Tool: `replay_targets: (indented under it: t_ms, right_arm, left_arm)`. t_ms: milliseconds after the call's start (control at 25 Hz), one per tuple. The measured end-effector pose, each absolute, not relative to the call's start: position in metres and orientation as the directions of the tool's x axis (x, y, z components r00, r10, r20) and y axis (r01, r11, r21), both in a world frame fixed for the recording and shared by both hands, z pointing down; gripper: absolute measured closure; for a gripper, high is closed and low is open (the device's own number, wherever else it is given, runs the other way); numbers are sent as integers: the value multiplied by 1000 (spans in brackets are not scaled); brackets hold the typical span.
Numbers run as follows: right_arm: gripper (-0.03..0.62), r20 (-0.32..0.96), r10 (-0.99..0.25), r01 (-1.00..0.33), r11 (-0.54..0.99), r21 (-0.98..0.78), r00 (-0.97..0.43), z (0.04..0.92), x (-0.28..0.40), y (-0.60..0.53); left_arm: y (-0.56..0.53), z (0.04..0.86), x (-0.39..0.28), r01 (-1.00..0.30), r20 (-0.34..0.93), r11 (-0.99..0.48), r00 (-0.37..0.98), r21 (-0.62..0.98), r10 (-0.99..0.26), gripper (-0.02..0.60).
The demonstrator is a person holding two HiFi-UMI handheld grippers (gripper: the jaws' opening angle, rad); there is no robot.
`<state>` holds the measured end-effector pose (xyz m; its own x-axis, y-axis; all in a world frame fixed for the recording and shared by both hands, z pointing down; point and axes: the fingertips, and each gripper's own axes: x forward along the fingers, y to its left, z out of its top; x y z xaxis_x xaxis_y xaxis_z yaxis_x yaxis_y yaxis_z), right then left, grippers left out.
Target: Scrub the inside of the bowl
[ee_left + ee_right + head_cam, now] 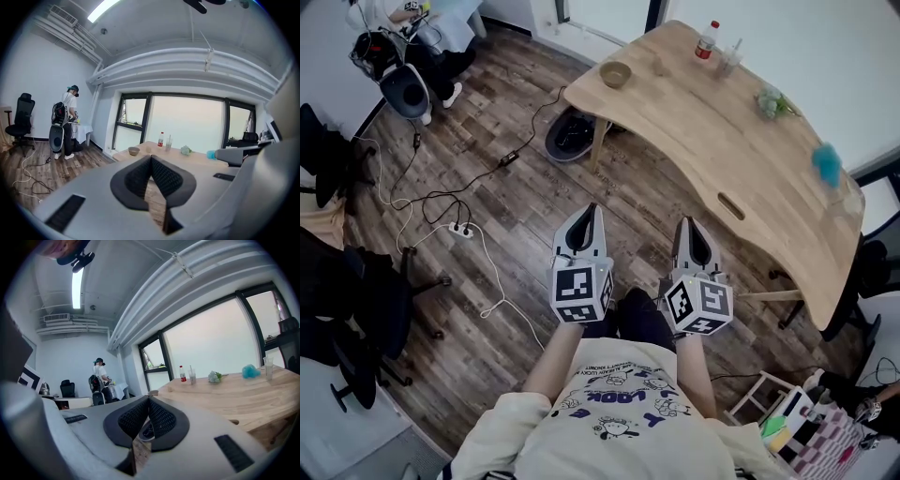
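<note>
Both left gripper [592,208] and right gripper [691,223] hold fingers [136,180] together; bowl [615,74] sits on table [722,141].

Pale, honey-toned wood grain is being shown by the table [741,141] at the upper right of the head view, and dark brown-grey planking by the floor [506,211] at the left. A tan bowl [615,74], a red-labelled bottle [705,41] and a turquoise tuft [827,164] are being seen along the top. Black-and-white square markers are being displayed on the grey left gripper [592,209] and right gripper [687,224]. A cream shirt [619,403] with dark blue print is being worn at the bottom.
</note>
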<state>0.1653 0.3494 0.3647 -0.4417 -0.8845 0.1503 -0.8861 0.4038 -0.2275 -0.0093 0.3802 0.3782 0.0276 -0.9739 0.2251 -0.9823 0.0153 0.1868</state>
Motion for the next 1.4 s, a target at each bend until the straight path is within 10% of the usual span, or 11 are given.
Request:
replay_targets:
  t_ms: [1400]
  right_arm:
    - [599, 194, -840, -849, 447, -283, -507, 381, 132, 34]
  left_arm:
    - [113, 390, -75, -963, 298, 196, -135, 187, -945, 553]
